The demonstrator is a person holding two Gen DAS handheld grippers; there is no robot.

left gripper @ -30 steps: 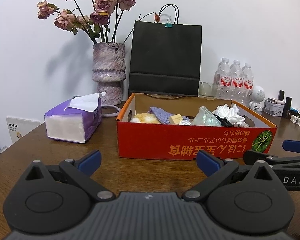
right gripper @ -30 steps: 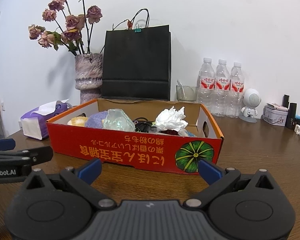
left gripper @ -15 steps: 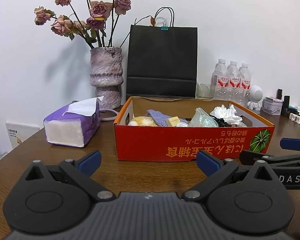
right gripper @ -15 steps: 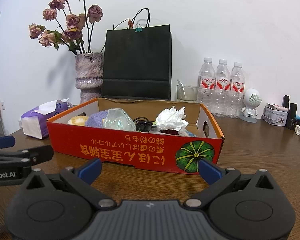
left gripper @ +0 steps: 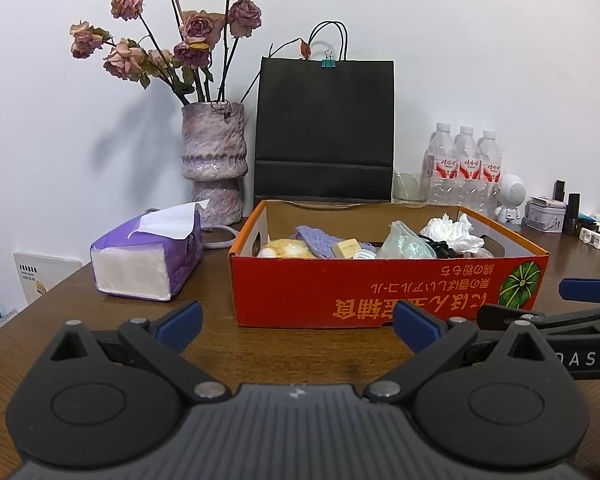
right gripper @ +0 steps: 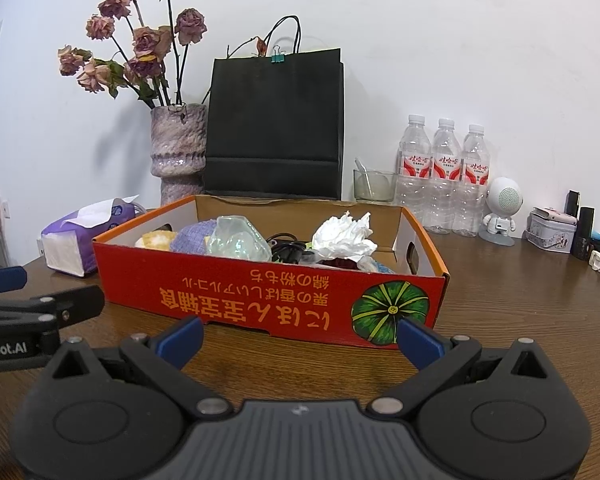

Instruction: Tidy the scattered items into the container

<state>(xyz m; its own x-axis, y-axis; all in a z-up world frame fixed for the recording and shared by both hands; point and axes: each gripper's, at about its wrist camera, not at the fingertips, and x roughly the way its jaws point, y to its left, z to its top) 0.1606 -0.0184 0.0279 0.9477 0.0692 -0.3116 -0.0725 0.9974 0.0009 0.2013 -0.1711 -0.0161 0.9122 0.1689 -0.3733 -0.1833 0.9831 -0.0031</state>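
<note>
A red cardboard box (left gripper: 380, 292) (right gripper: 260, 292) with orange lettering stands on the wooden table. Inside lie a crumpled white tissue (left gripper: 454, 232) (right gripper: 344, 236), a clear plastic wrapper (left gripper: 404, 242) (right gripper: 238, 238), a purple cloth (left gripper: 318, 238) (right gripper: 190, 236), a yellow soft item (left gripper: 286, 248) (right gripper: 156, 238), a small tan block (left gripper: 346, 248) and a black cable (right gripper: 288, 250). My left gripper (left gripper: 298, 324) is open and empty, in front of the box. My right gripper (right gripper: 300, 334) is also open and empty, close to the box's near wall. Each gripper shows at the edge of the other's view.
A purple tissue pack (left gripper: 148, 256) lies left of the box. Behind stand a vase of dried roses (left gripper: 214, 160), a black paper bag (left gripper: 326, 132), three water bottles (right gripper: 444, 176), a glass cup (right gripper: 374, 184), a white robot figure (right gripper: 502, 212) and small cosmetics (right gripper: 552, 232).
Both grippers have drawn back a little from the box and risen slightly; both stay open and empty. Nothing in the box has moved.
</note>
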